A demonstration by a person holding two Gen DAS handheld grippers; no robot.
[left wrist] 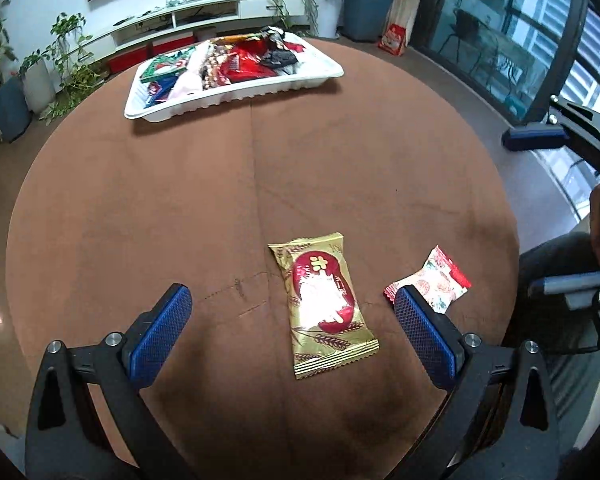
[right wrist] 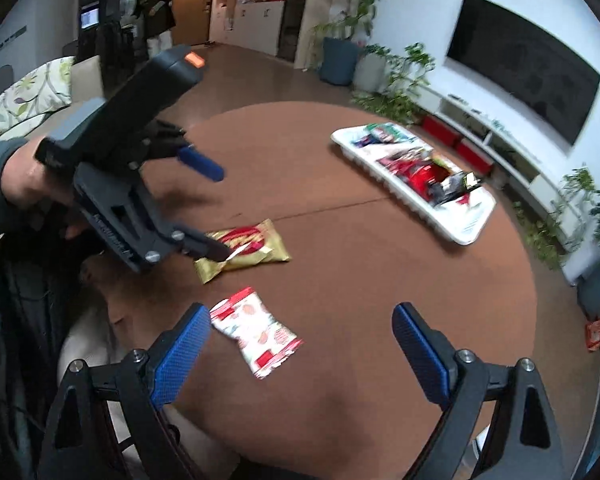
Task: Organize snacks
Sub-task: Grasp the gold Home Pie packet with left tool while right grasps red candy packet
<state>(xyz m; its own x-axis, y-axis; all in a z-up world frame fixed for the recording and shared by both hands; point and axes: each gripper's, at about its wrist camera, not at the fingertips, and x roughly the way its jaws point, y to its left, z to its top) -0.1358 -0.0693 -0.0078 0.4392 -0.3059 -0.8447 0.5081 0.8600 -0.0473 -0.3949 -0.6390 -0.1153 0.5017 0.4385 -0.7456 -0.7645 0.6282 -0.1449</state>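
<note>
A gold snack packet [left wrist: 322, 304] with a red oval lies flat on the round brown table [left wrist: 140, 208]. My left gripper [left wrist: 292, 294] hovers over it, open, a blue pad on each side and touching nothing. A white and red packet [left wrist: 436, 280] lies just right of it, partly behind the right pad. In the right wrist view that white and red packet [right wrist: 256, 332] sits near the left pad of my open right gripper [right wrist: 300, 316], with the gold packet [right wrist: 248, 248] beyond it. The left gripper [right wrist: 216, 208] hangs above the gold packet. A white tray [left wrist: 236, 92] of several snacks stands at the far side.
The white tray [right wrist: 464, 228] sits near the table's far edge. A hand [right wrist: 20, 176] holds the left gripper. Potted plants [left wrist: 364, 4], a low TV cabinet [left wrist: 204, 12] and a red box [left wrist: 394, 40] on the floor ring the table. A person [right wrist: 154, 8] stands far back.
</note>
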